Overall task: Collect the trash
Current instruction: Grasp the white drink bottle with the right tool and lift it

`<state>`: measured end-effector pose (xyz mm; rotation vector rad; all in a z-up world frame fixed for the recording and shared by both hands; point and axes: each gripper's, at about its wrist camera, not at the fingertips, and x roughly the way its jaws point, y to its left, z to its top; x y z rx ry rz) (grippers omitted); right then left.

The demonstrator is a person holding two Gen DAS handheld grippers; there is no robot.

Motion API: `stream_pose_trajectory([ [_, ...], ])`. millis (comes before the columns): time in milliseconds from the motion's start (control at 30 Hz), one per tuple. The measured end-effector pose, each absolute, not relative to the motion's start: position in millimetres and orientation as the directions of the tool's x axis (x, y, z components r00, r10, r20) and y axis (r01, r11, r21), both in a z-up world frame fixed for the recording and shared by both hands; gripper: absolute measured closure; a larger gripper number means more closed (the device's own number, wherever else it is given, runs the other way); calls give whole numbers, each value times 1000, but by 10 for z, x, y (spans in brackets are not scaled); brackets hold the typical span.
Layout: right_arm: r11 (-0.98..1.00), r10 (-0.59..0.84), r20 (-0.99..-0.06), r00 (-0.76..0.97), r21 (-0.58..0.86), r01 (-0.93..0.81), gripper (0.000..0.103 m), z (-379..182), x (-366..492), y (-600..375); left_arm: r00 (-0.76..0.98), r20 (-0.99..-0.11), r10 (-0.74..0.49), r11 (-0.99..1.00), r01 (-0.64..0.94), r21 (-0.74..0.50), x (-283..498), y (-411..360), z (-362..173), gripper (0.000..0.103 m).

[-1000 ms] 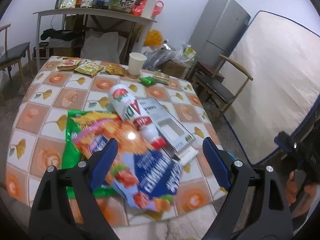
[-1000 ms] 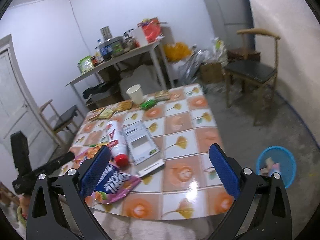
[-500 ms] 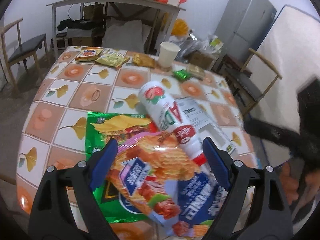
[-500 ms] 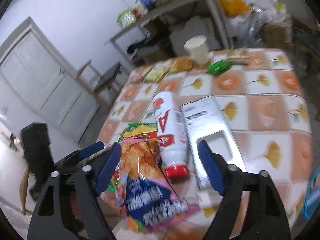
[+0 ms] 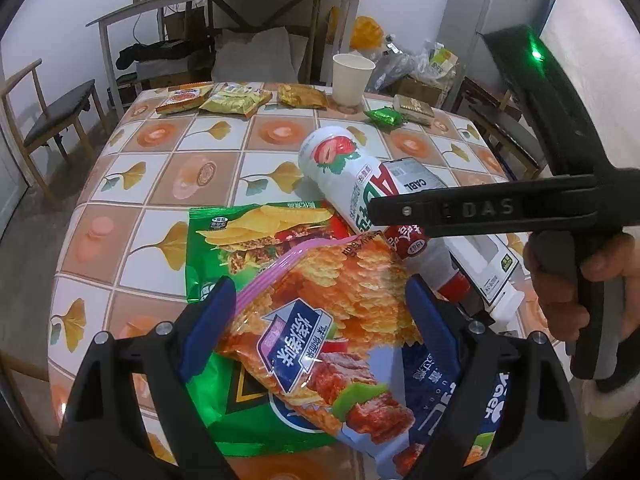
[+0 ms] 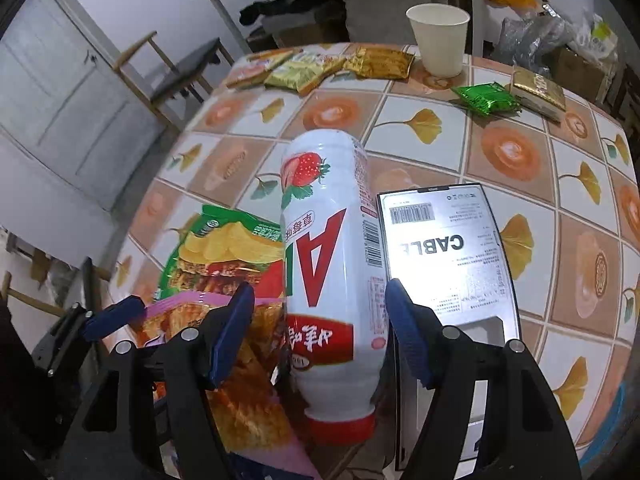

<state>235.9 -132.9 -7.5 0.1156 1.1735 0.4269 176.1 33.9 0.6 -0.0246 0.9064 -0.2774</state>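
The right gripper [image 6: 318,334] straddles the lower body of a white strawberry drink bottle [image 6: 328,248] that lies on its side on the table, red cap [image 6: 342,428] toward the camera. Its jaws are closing with the bottle between them, but a gap shows on both sides and the pads do not yet press on it. The left gripper [image 5: 320,312] hangs wide apart over an orange crisp packet [image 5: 340,304] with a pink sealed edge; the packet sits between the blue pads, though I cannot tell whether either pad touches it, and nothing is gripped.

Outward from there, the orange packet overlaps a green crisp bag [image 5: 240,240] and leans against the bottle's neck. A grey cable box [image 6: 444,256] lies just beside the bottle on its other side. Farther back stand a paper cup [image 6: 438,38], several small snack wrappers [image 6: 320,64] and a small green sachet [image 6: 486,98], all on the tiled tablecloth [image 6: 516,152].

The bottle looks like smooth, stiff plastic, probably light if empty and inclined to roll or slip; a grip across the straight labelled body seems safer than at the tapering neck. The packets are thin, crinkly and soft, so pinching a crimped end or a bunched fold should hold better than the flat, slick face.
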Motion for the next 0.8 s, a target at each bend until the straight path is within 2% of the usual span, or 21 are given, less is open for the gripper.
stream_pose_trajectory([
  [267,930,328,-897,296,251,-269,36,-201,2473,-1251,576,-780,-244,966,213,-146,1786,388,-43,21],
  [333,931,321,-898,302,241,-273,44,-199,2470,-1242,576,-781,-242,967,208,-146,1782,394,-43,20],
  [367,933,320,-898,303,243,-267,44,-197,2473,-1256,576,-781,-241,968,206,-147,1778,398,-43,20],
  [600,908,409,-857,314,349,-231,45,-154,2467,-1429,582,-781,-225,972,190,-138,1754,445,-31,20],
  [800,886,463,-793,396,407,-221,45,135,2419,-1645,599,-774,-203,978,168,-126,1739,487,27,21],
])
